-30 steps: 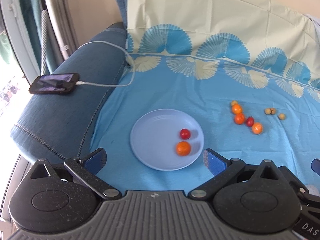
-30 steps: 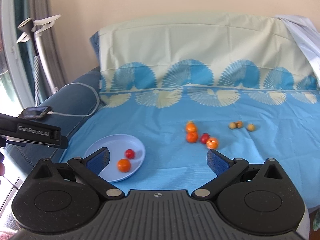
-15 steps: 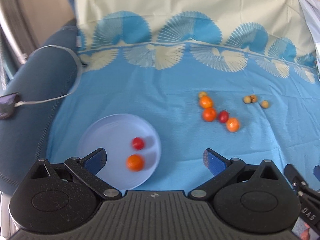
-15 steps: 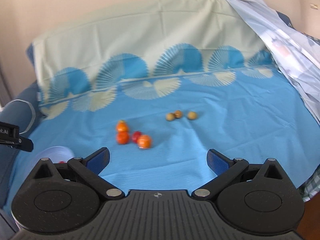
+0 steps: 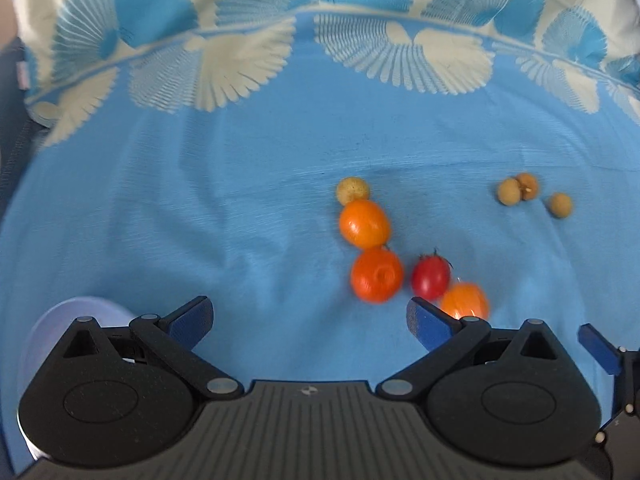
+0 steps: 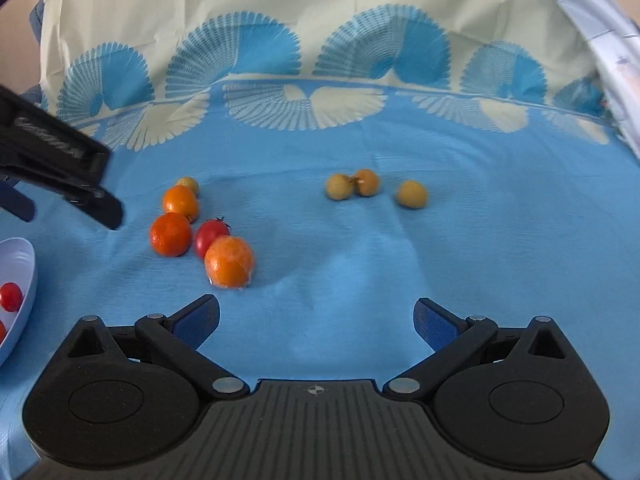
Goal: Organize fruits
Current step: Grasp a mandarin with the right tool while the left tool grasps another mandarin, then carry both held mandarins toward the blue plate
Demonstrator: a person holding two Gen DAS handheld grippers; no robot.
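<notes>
On the blue cloth lies a cluster of fruit: three oranges (image 5: 376,275) (image 6: 229,261), a red cherry tomato (image 5: 430,276) (image 6: 211,233) and a small tan fruit (image 5: 352,189). Farther right sit three tan longans (image 5: 510,191) (image 6: 411,194). My left gripper (image 5: 310,318) hangs open just in front of the oranges, empty. My right gripper (image 6: 316,316) is open and empty too, short of the cluster and to its right. The pale blue plate (image 6: 25,280) at the left edge holds a cherry tomato (image 6: 10,297); in the left wrist view only its rim (image 5: 52,316) shows.
The left gripper's black body (image 6: 60,160) reaches into the right wrist view at the left, above the plate. The cloth rises up a sofa back (image 6: 320,20) behind the fruit. A pale patterned sheet (image 6: 608,40) hangs at the far right.
Both grippers have swung right, away from the plate, and come nearer the fruit cluster. The plate has slid to the left edge of both views; phone and cable are out of sight.
</notes>
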